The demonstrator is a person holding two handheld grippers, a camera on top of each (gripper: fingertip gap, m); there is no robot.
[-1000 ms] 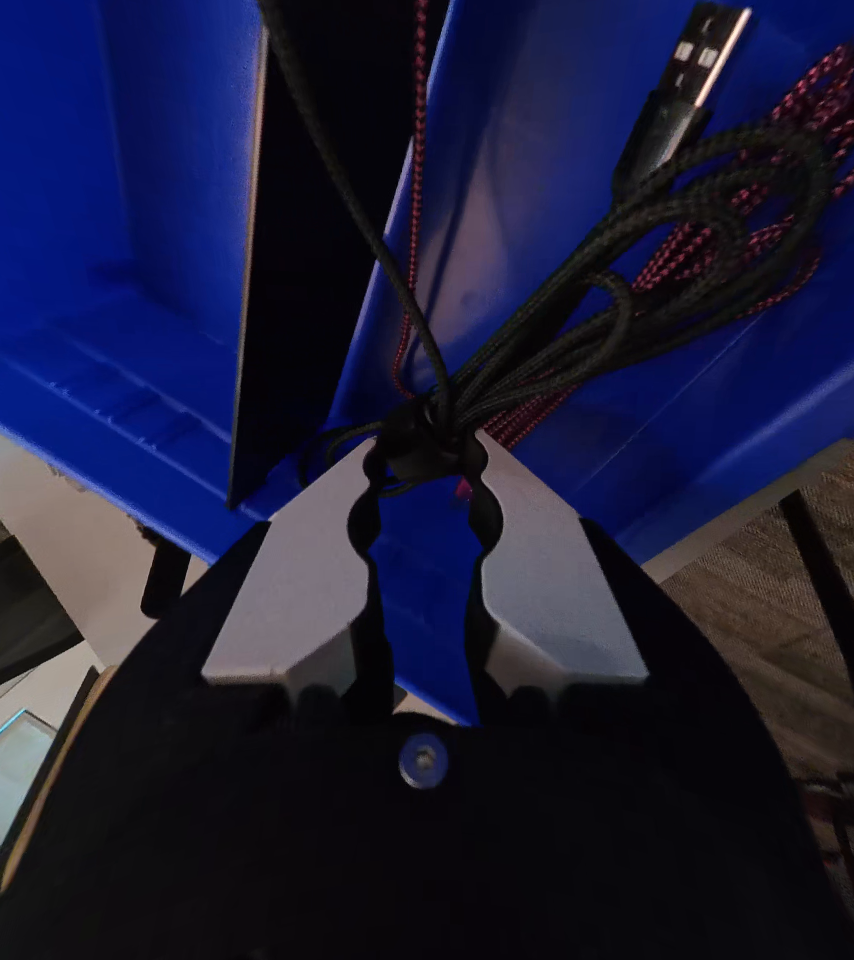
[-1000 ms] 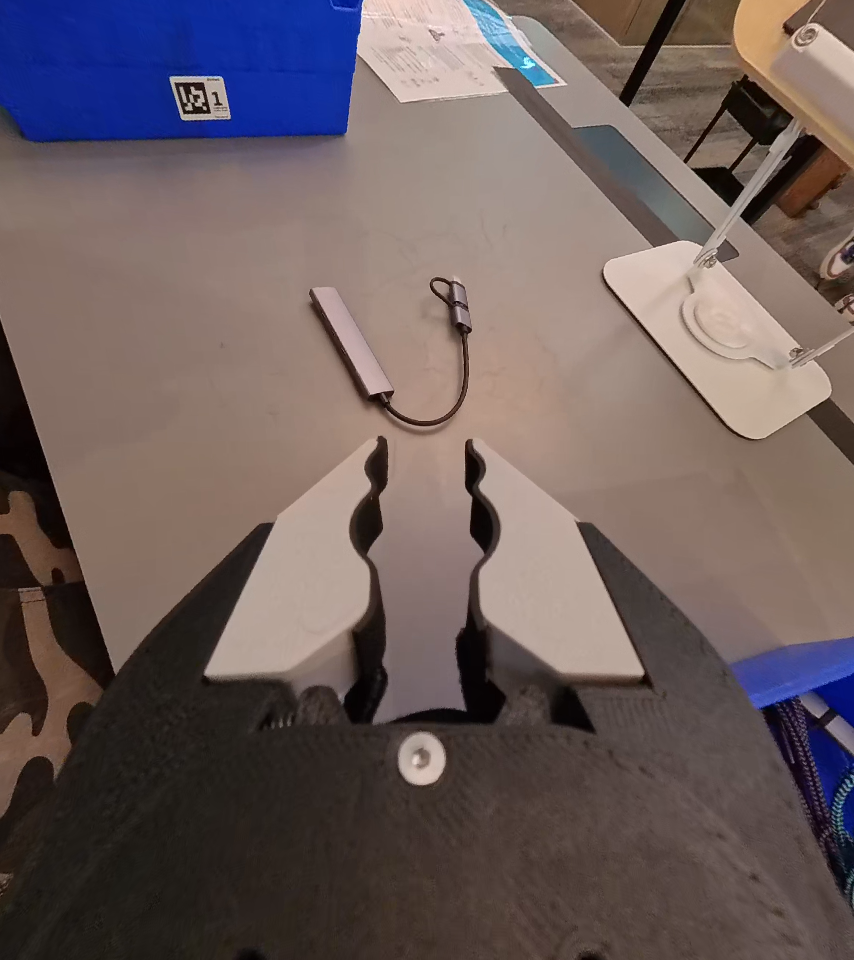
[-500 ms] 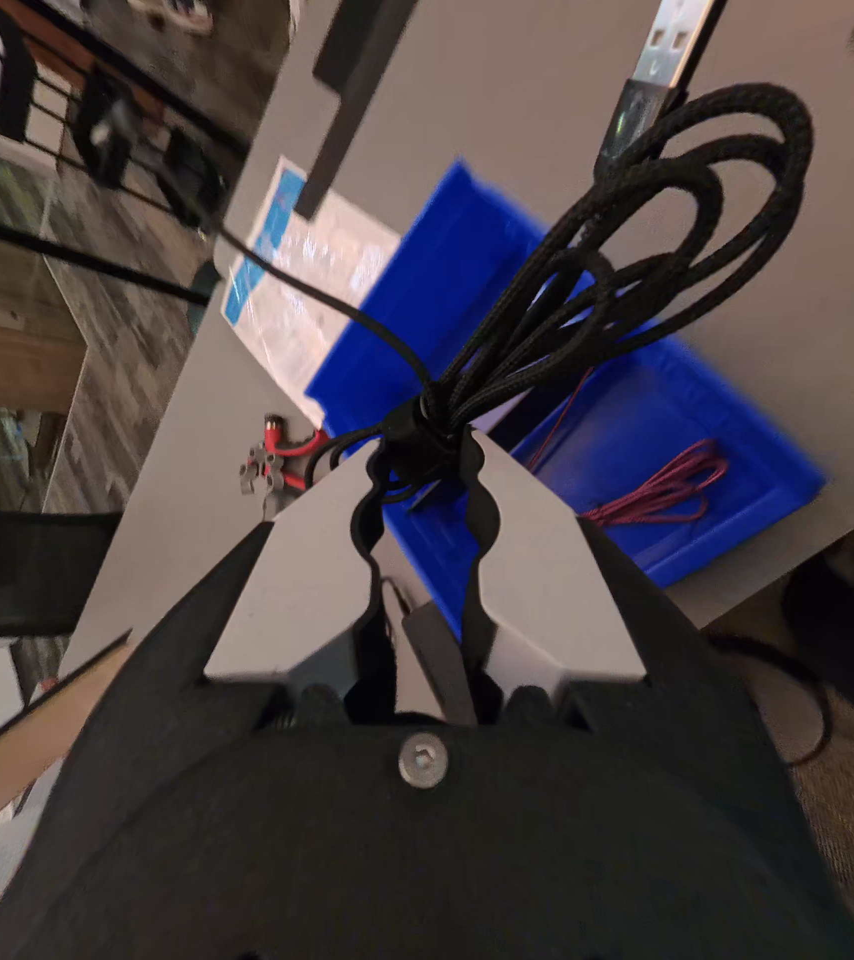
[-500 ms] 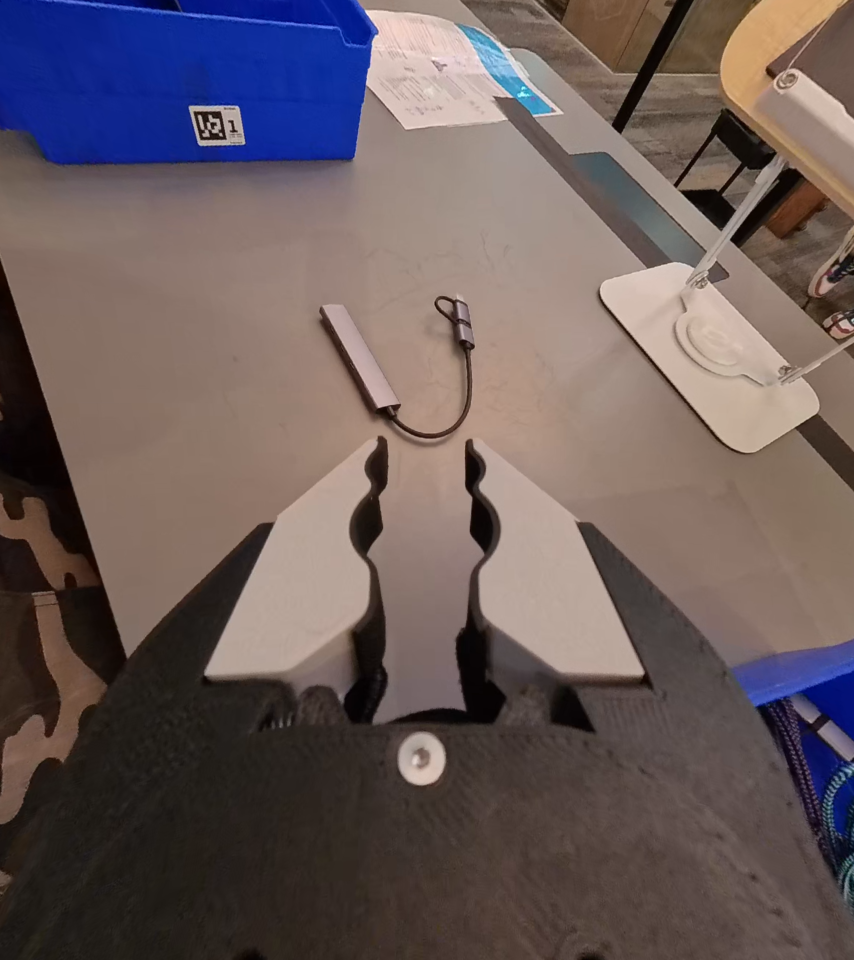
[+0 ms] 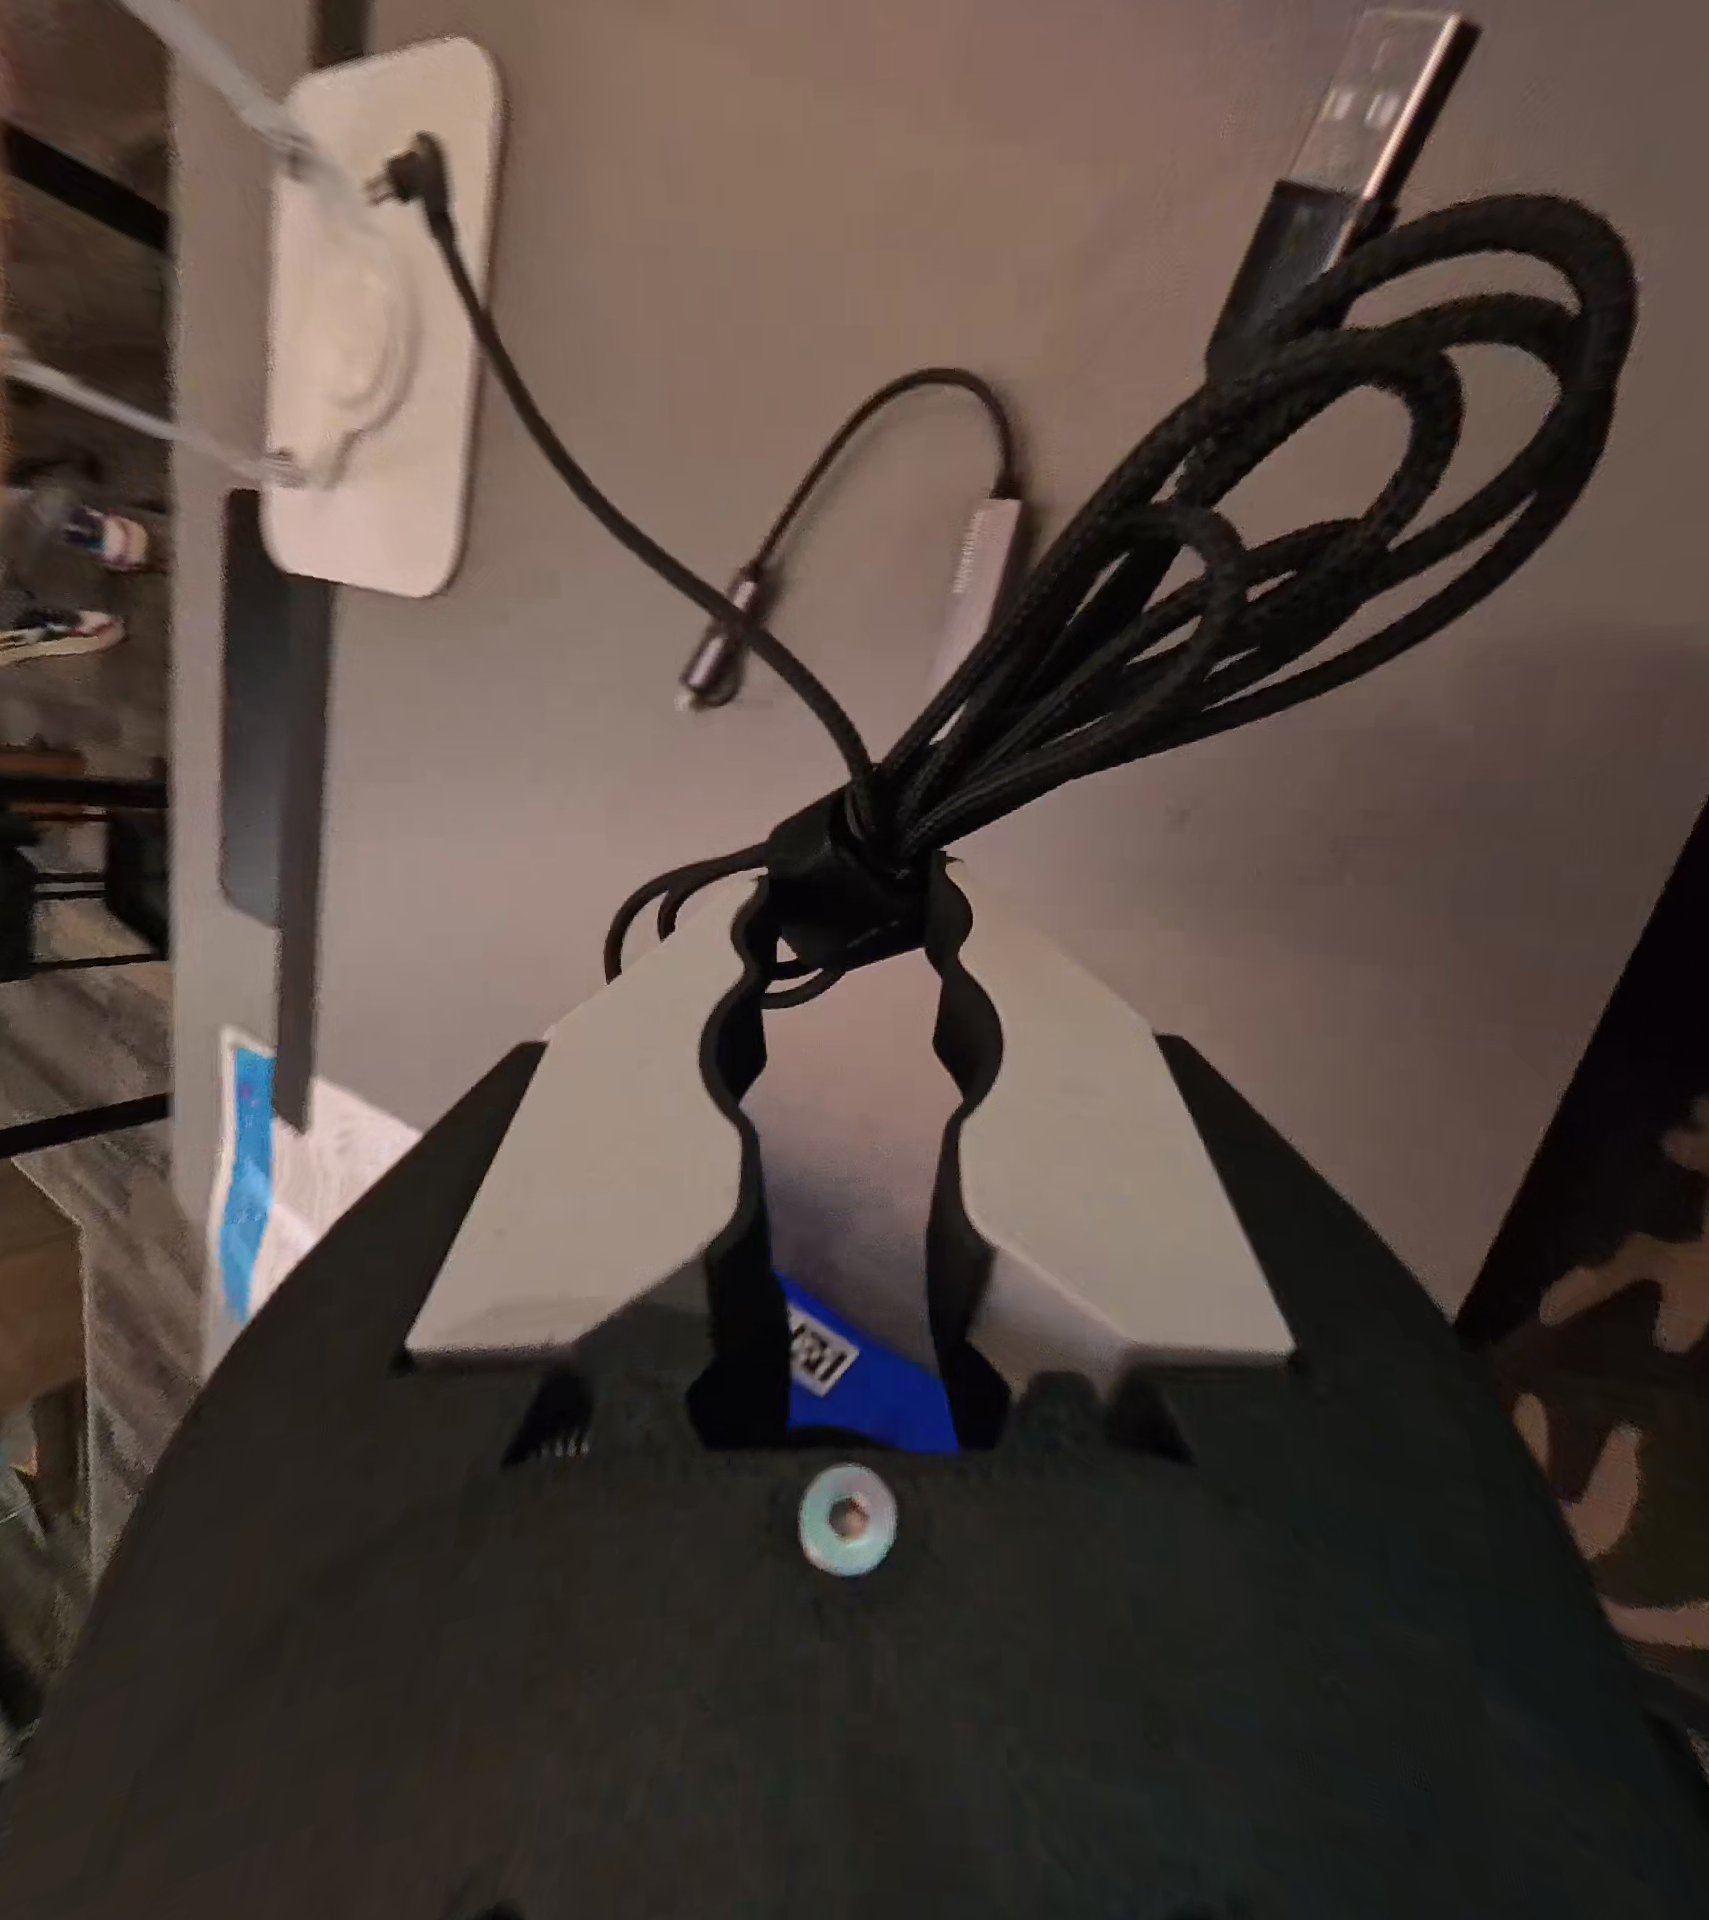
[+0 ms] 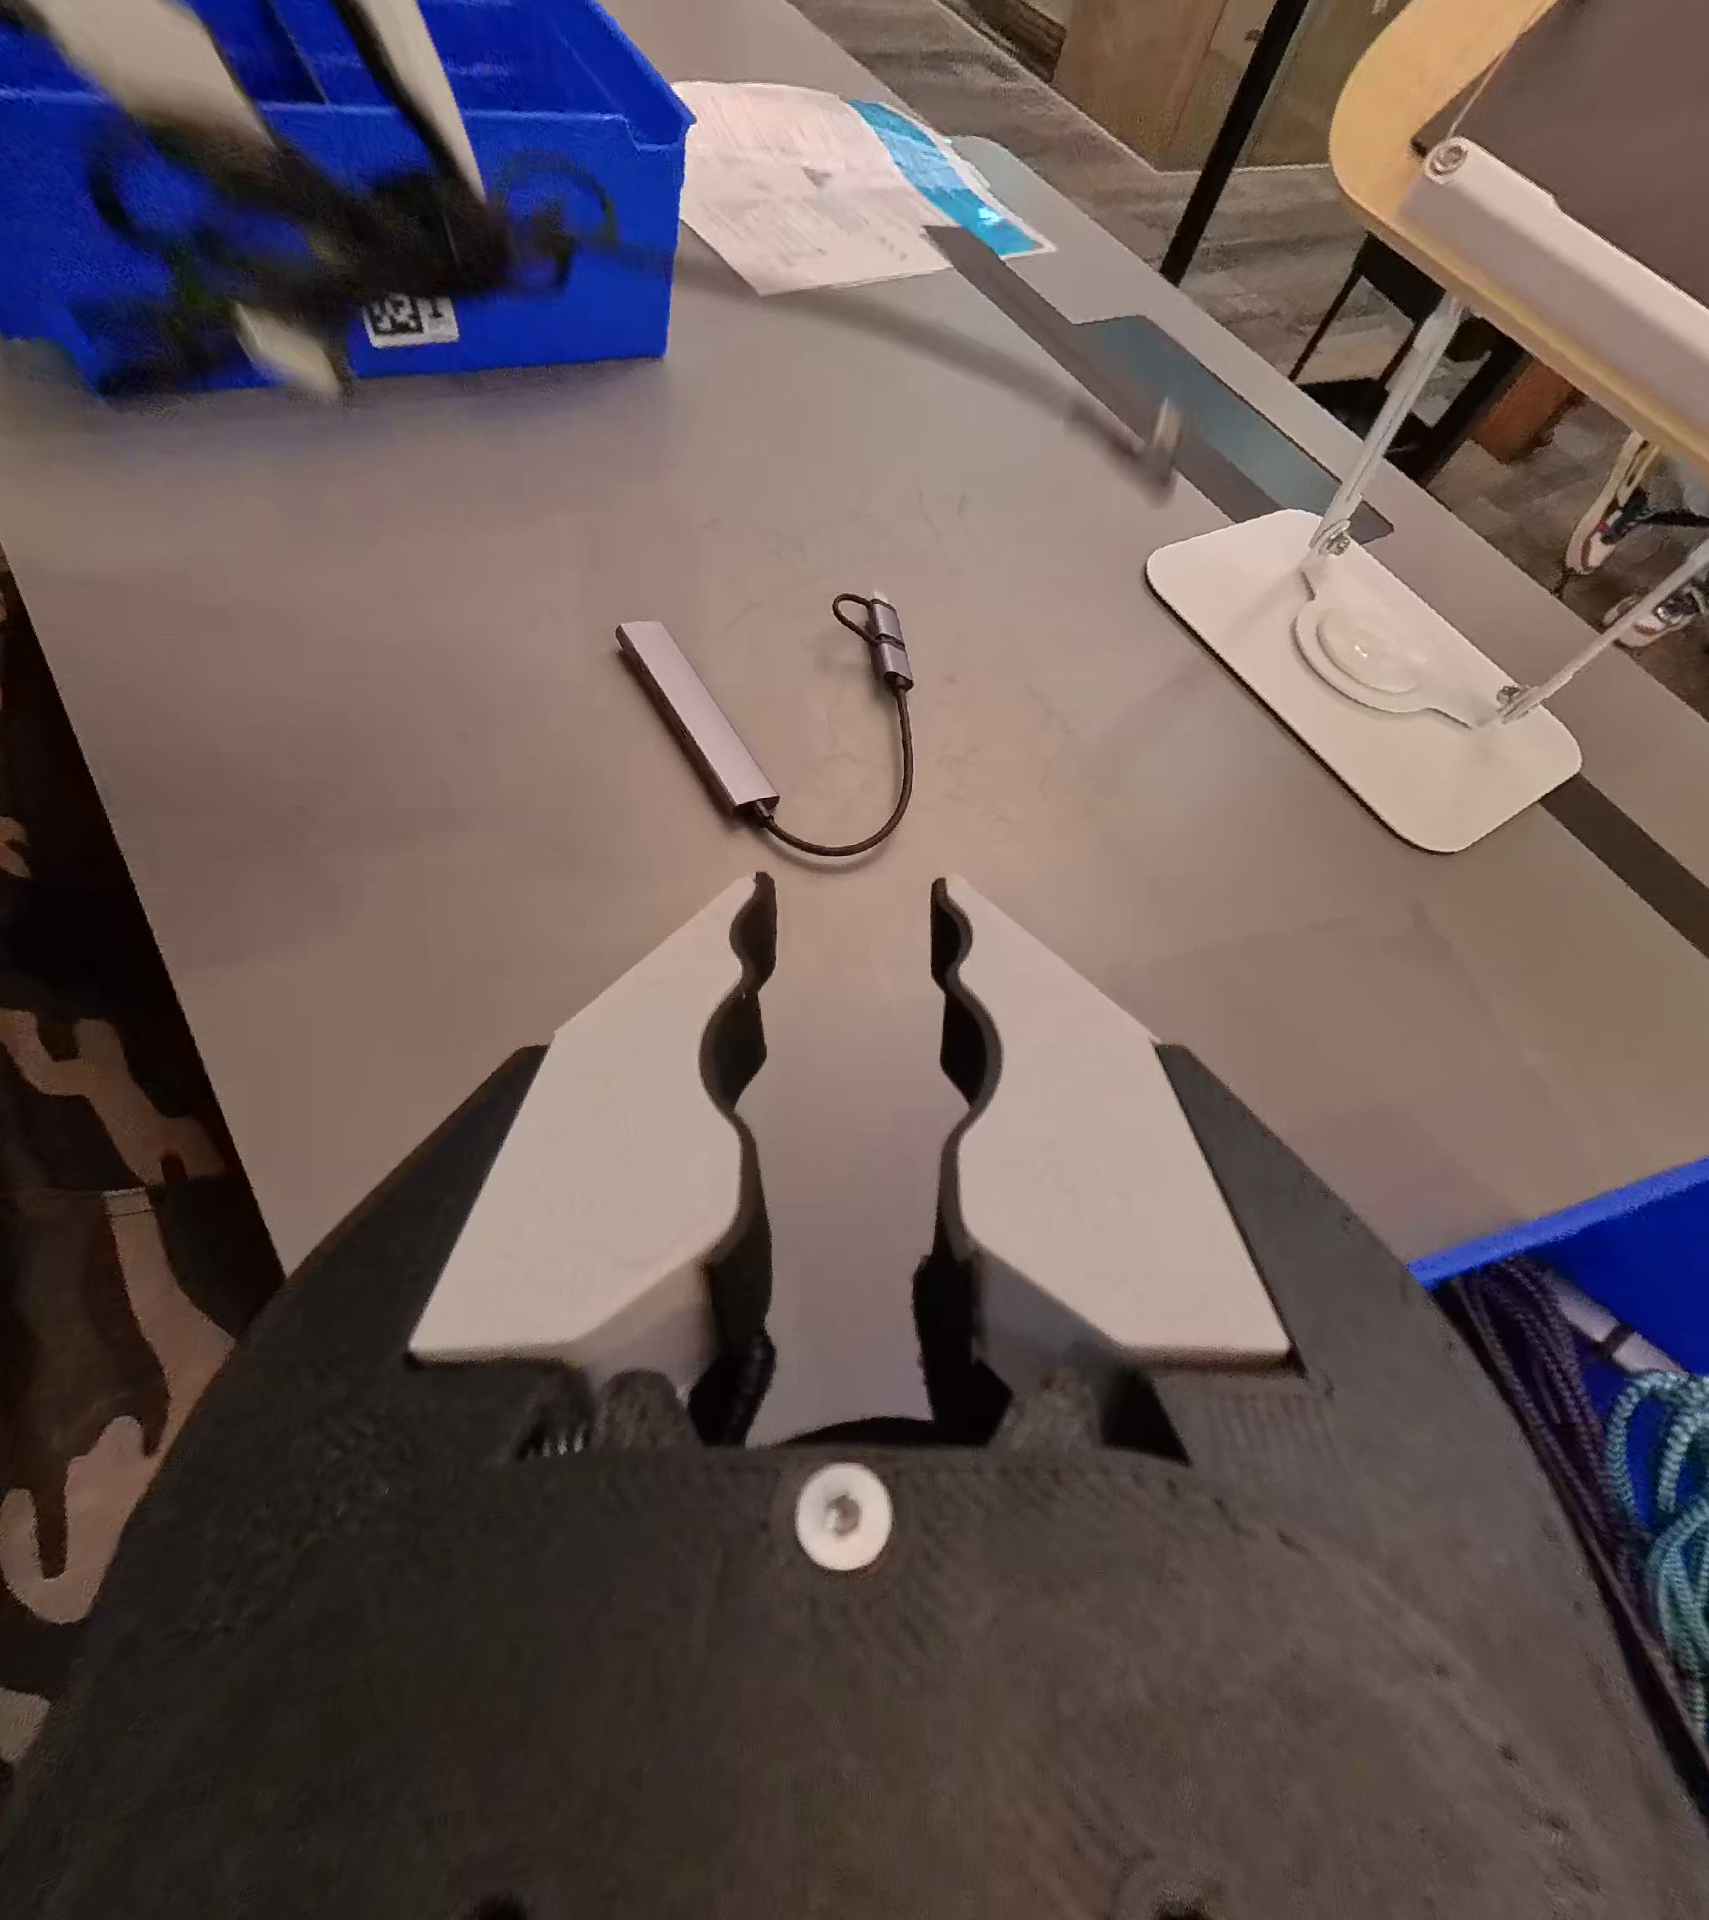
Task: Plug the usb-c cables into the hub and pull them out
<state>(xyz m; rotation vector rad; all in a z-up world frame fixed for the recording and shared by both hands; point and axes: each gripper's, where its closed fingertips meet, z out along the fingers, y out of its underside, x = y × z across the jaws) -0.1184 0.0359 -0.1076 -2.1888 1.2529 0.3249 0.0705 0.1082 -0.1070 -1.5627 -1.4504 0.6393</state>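
The left gripper (image 5: 850, 894) is clamped on a bundled black braided cable (image 5: 1276, 582), pinching it right at the black tie band (image 5: 834, 883) with the very tips of its grey fingers (image 5: 611, 1143). The coils fan up and to the right of the grip, and a silver USB-A plug (image 5: 1369, 125) sticks out past them at the top. One loose strand (image 5: 559, 416) trails off to the upper left, its small plug end hanging over the white lamp base (image 5: 372, 312). All of it is held above the grey table (image 5: 1037, 208), and under the coils lies the slim grey hub (image 5: 980, 582), partly hidden by them, its short pigtail cable (image 5: 891, 416) curving round to a connector.

Over to the right gripper (image 6: 848, 883): jaws parted, nothing between them, poised over the table's near edge. Just ahead of it sits the hub (image 6: 699, 717), flat on the tabletop. Further back, a blue bin (image 6: 517, 187) at the far left, with the left gripper and its cable a blur in front of it. A second blue bin (image 6: 1660, 1226) at the lower right holds teal cable coils (image 6: 1702, 1538).
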